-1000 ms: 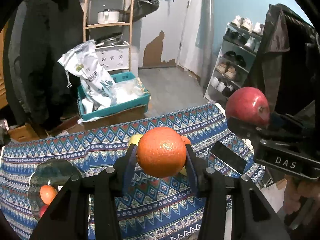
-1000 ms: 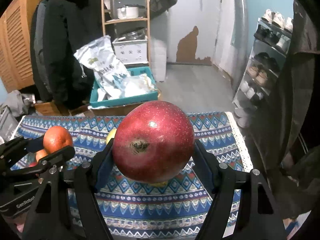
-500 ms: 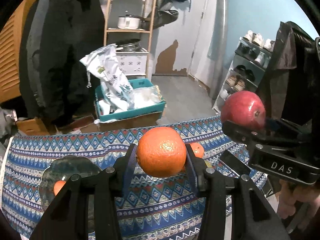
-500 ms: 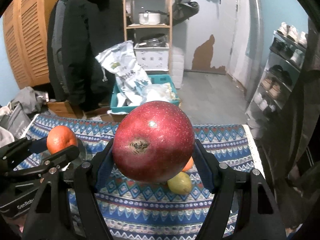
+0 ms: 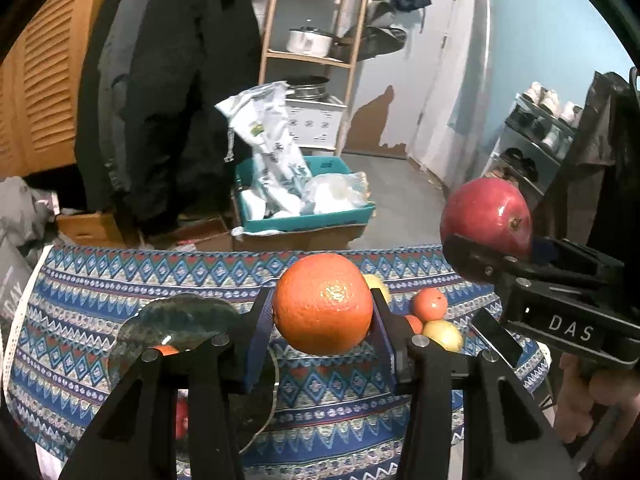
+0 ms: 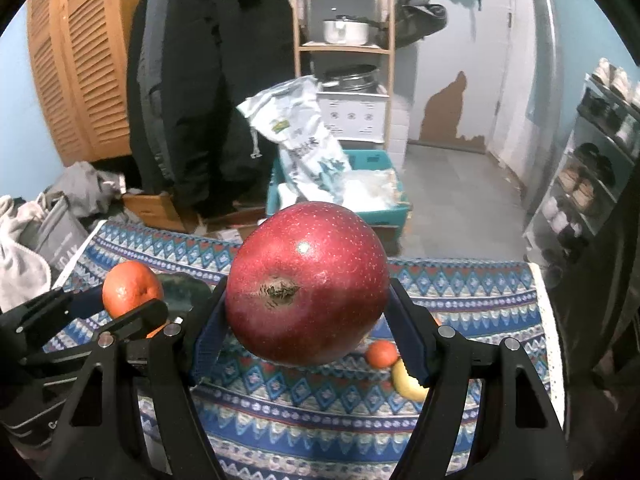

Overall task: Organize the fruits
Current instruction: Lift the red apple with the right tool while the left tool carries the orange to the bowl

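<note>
At the far left of my left-hand view sits the dark glass plate (image 5: 176, 316) on the patterned cloth (image 5: 80, 304) covering the bench, with a small orange fruit (image 5: 164, 349) and something red (image 5: 181, 418) showing on or under it behind my claw's frame. Over the last second this plate has slid from the lower left corner toward the middle of the view, so I judge I am carrying my load across toward it.

In the middle, my left claw (image 5: 322, 312) is clamped on an orange (image 5: 322, 304), both pads pressing its sides, held clear above the cloth. Just right of it, loose fruit has come into sight on the cloth: a tangerine (image 5: 429, 305), a lemon (image 5: 443, 335) and another yellow fruit (image 5: 378, 285) peeping from behind the orange.

At the right, my right claw (image 6: 307, 300) grips a big red pomegranate (image 6: 307, 284), also in the air.

Both grips look unchanged. Two fruits are in transit; the heap on the right is still to be sorted.
</note>
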Available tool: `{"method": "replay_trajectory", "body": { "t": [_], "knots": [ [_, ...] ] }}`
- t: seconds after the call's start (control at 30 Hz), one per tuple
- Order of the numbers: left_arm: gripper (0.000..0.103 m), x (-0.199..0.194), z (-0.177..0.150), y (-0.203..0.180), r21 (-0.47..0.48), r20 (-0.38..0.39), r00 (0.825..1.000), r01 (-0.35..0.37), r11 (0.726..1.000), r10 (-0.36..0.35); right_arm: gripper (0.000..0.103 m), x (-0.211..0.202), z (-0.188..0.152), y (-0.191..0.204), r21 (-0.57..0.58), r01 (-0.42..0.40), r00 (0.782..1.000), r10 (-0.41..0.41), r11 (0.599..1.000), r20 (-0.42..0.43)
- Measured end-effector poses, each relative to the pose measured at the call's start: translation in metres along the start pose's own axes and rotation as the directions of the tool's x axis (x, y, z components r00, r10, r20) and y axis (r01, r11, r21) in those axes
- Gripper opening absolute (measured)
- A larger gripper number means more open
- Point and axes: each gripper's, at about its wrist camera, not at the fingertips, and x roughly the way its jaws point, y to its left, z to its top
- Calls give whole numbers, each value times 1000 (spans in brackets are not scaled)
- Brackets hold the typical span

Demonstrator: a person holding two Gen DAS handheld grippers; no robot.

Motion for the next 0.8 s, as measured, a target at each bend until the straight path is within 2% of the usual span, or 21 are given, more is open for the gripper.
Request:
{"method": "replay_trajectory", "body": {
  "t": [0.57,0.8],
  "knots": [
    [47,-1,-13,74,-114,-28,997,-81,990,79,74,43,11,74,-82,-90,995,85,993,-61],
    [47,18,-30,103,-139,-81,991,-118,983,107,74,69,4,97,-99,-115,988,103,988,-113]
  ]
}}
